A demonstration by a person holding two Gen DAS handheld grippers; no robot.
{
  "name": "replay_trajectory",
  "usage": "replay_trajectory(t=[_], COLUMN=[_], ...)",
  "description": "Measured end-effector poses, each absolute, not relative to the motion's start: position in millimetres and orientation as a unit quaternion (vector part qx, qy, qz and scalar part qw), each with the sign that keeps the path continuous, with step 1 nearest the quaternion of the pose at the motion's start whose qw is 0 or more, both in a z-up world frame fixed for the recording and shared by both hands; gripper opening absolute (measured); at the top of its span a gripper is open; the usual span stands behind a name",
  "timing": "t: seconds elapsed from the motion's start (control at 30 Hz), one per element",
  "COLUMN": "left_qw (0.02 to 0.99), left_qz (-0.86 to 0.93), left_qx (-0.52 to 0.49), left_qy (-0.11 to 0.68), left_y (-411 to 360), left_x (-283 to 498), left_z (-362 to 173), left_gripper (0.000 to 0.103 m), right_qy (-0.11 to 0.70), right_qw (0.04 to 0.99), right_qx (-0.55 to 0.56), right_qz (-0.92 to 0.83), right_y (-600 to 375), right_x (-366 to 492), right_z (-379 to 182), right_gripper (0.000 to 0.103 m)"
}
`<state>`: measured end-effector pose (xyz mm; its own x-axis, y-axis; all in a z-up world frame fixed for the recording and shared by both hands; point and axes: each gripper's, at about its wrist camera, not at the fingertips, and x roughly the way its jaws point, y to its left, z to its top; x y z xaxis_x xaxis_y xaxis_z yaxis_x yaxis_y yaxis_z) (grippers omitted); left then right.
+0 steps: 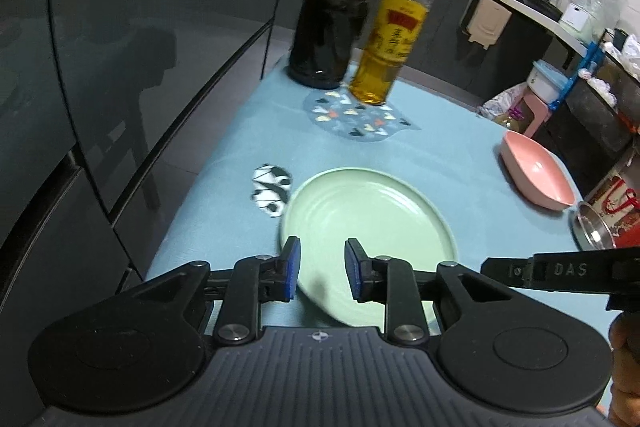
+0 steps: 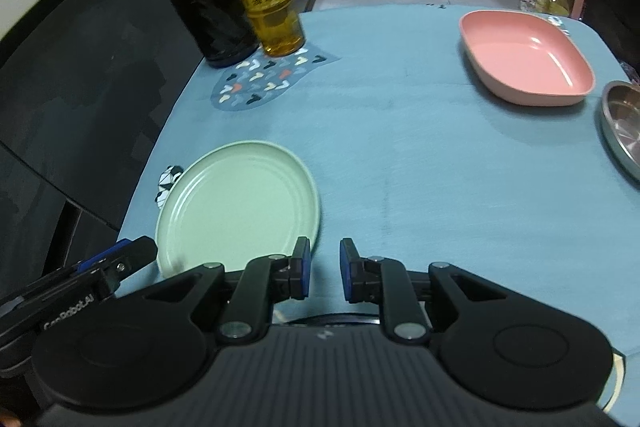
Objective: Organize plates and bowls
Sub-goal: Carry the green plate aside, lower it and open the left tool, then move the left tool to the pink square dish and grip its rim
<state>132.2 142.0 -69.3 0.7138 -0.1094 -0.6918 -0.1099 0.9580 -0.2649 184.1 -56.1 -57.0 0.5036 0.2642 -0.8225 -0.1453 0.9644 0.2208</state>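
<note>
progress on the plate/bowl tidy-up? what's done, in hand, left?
Done: nothing stacked yet; the green plate, pink dish and steel bowl lie apart on the blue table. In hand: nothing; left gripper is open over the green plate's near edge, right gripper empty. Left: gathering all three.

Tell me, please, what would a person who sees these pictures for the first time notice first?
The eye goes first to the round green plate near the left edge of the blue table, with the left gripper just over its near rim. Next come the two tall bottles, one dark and one golden, at the far left corner. The pink dish and a steel bowl lie at the far right.
</note>
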Motion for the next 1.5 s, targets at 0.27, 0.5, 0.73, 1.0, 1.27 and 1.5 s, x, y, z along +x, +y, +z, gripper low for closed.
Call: replay_trajectory(t=[0.27,0.5,0.73,1.0,1.27,1.5], left_qw=[0.918,0.918,0.915,0.909,0.906,0.902], left_qz=[-0.038,-0.069,-0.092,-0.097,-0.084,-0.066], left_qx=[-0.109,-0.081,-0.052,-0.061,-0.078,-0.105], left_qy=[0.38,0.382,0.39,0.401,0.407,0.414], left_y=[92.6,40.4,-14.7,-52.9,-77.5,-83.1], left_x=[138.4,147.4,165.3,198.3,244.6,280.6], left_z=[-52.3,-38.5,-30.7,-30.8,-36.5,-48.0], left_gripper=[0.024,0.026,0.031,0.031,0.031,0.031], right_qy=[0.472,0.464,0.448,0.417,0.401,0.404], right_qw=[0.872,0.876,0.883,0.894,0.898,0.902], right_qx=[0.082,0.104,0.132,0.158,0.182,0.153], right_qz=[0.099,0.077,0.056,0.033,0.018,0.015], right_y=[-95.7,-143.4,-194.8,-246.8,-273.2,-271.7], right_x=[188.3,199.6,207.7,215.8,242.1,278.6], right_z=[-52.9,-50.9,-46.4,-35.4,-26.5,-32.4], right_gripper=[0.012,0.014,0.017,0.018,0.025,0.025])
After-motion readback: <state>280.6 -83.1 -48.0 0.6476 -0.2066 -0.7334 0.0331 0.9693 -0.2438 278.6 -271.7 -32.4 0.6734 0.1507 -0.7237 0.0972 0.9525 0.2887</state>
